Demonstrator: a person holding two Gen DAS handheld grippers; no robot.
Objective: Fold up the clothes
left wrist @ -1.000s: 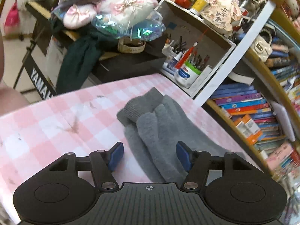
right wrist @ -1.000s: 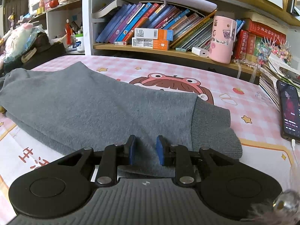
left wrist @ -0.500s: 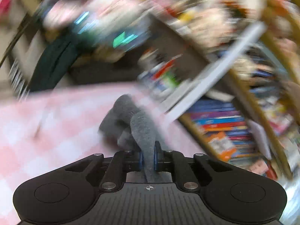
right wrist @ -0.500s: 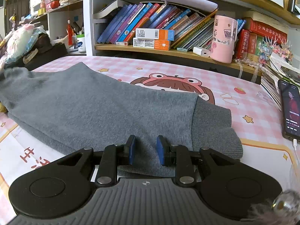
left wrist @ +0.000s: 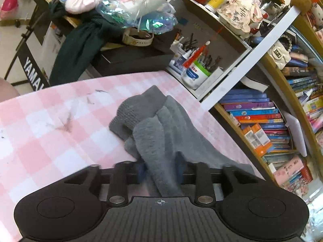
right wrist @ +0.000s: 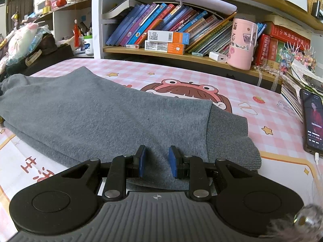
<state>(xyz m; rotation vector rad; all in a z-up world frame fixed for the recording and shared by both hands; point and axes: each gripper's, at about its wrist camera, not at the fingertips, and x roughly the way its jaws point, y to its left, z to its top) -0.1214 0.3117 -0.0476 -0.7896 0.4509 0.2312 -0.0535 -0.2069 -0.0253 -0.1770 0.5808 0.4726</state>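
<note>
Left gripper [left wrist: 159,171] pads motion-blurred; phone [right wrist: 313,121] cut by right edge.

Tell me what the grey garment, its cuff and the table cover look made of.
Grey garment: soft knit, probably fleece or sweatshirt cotton; matte, faintly fuzzy nap. Cuff: ribbed knit, fine parallel ridges, slightly darker. Table cover: smooth pink-check printed sheet with cartoon art; could be coated cloth or vinyl, I cannot tell which.

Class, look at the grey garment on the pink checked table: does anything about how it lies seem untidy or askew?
Yes. In the left wrist view, the grey garment is bunched at its ribbed cuff, layers overlapping unevenly. In the right wrist view, the other ribbed cuff lies flat.
</note>
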